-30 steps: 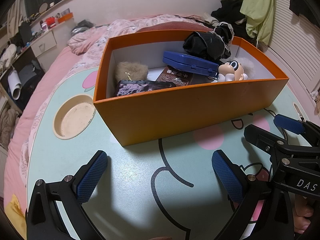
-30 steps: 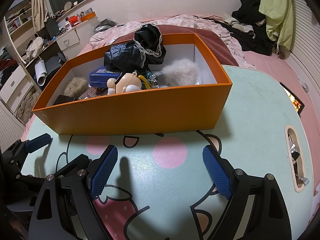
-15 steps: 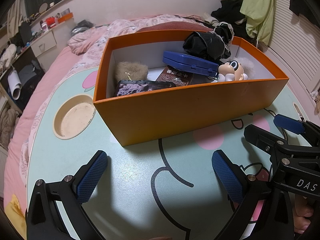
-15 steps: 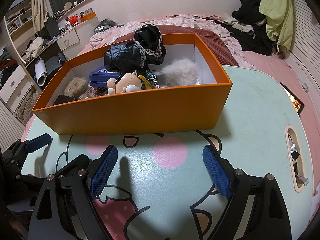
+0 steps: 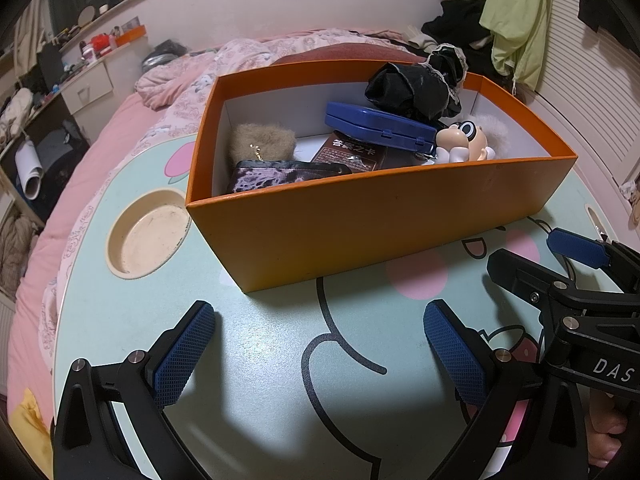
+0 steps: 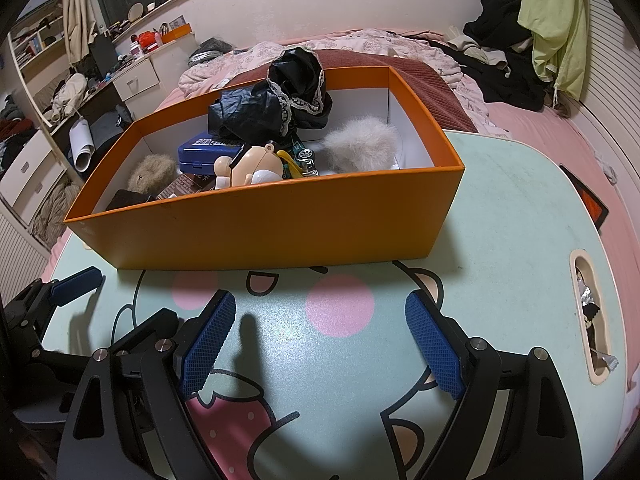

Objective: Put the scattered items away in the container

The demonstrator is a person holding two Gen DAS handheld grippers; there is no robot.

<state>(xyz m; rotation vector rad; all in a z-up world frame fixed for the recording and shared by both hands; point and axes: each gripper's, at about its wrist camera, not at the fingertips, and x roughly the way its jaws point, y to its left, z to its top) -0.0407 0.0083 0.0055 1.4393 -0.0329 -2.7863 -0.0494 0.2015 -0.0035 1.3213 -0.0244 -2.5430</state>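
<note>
Pink bed (image 6: 552, 128), cluttered desk (image 6: 136, 72), green garment (image 6: 556, 20) hanging.

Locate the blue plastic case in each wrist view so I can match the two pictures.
Left wrist view: the blue case lies slanted in the upper middle of the orange box, under the black cloth bundle and left of the doll.
Right wrist view: the case sits left of centre in the box, mostly hidden behind the doll.
Shared landmark: the doll, beside the case in both.
</note>
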